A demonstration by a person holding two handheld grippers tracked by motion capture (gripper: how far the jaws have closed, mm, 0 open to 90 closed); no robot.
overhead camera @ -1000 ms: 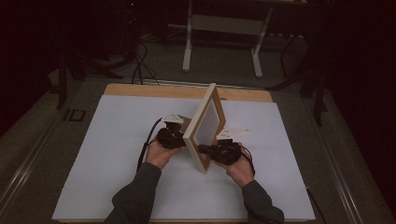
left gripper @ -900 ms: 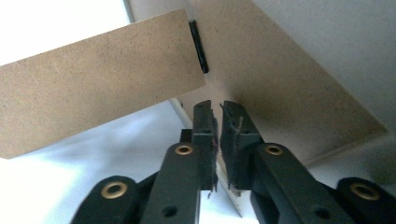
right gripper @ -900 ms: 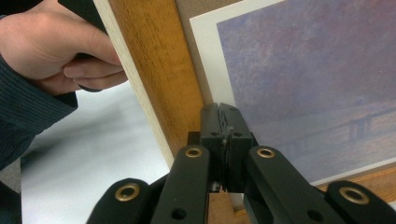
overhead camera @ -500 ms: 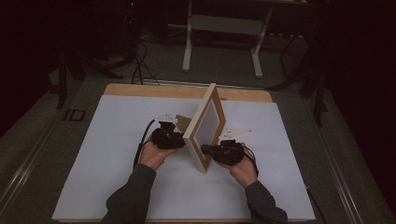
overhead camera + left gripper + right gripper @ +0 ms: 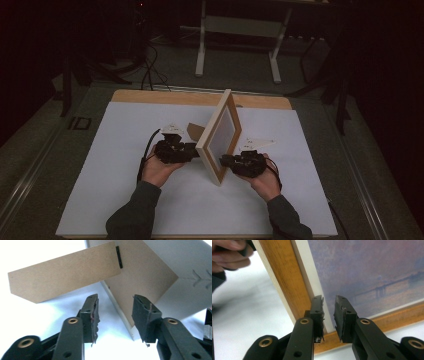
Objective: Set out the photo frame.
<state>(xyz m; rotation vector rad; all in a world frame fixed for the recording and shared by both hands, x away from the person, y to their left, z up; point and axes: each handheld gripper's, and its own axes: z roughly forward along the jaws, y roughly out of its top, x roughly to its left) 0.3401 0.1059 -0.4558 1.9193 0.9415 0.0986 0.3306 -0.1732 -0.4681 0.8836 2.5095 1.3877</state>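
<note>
Wooden picture frame [image 5: 220,136] upright – between both grippers' fingers

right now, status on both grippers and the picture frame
Left gripper behind the picture frame, jaws just opening, nothing between them. Right gripper at its front, jaws just opening, nothing gripped. Frame upright on its back stand. Nothing in the way.

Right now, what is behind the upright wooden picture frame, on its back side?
A brown fibreboard easel leg swings out from the wooden picture frame's brown backing board, hinged at a small black strip. The open left gripper faces it. The leg's foot on the white table is out of frame.
</note>
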